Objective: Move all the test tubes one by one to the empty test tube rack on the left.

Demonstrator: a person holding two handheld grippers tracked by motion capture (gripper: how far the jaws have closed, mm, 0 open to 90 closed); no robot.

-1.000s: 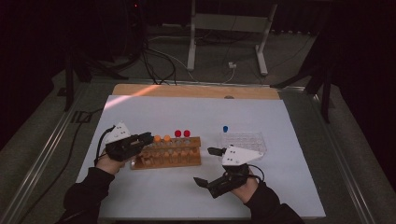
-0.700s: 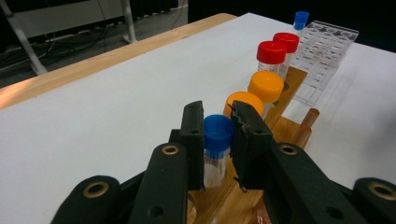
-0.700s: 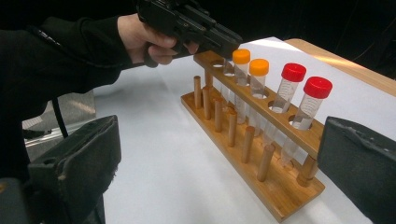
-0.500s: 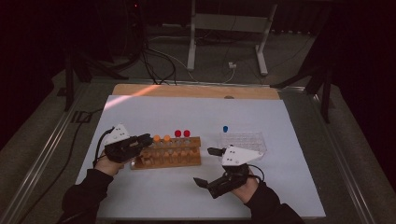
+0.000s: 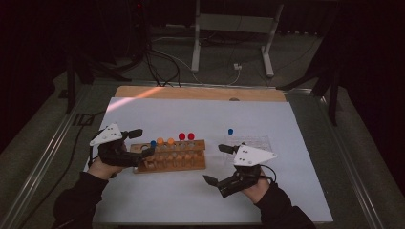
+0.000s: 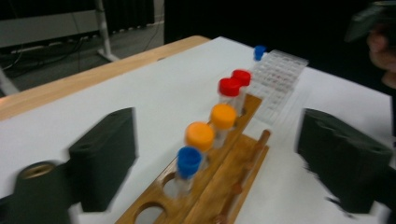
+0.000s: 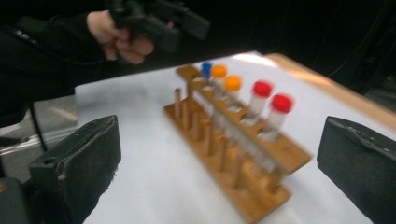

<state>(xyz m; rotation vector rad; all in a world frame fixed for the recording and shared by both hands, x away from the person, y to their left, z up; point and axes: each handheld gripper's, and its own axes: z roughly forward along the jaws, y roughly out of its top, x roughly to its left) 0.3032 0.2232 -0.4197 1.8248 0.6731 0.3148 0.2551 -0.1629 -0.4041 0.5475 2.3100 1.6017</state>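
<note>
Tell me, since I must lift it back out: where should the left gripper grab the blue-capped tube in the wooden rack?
Likely the blue cap, from straight above: the blue-capped tube stands upright in the wooden rack, body sunk, an orange-capped tube close beside.

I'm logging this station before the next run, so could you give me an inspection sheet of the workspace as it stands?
Surface: white table sheet over a wooden top, with a bare strip at the far edge.
Job's things: wooden rack holds five capped tubes in a row: blue-capped tube, two orange, two red. One hole at the near end stands empty in the left gripper view.
Clutter: clear plastic tray with a lone blue cap standing beside it.
Grippers: left gripper at the rack's end, its jaws just opened, nothing between the pads; right gripper open, clear of the rack.
Cables: one trails from each gripper; more lie on the floor behind the table.
Surroundings: dark room, metal stand legs beyond.
</note>
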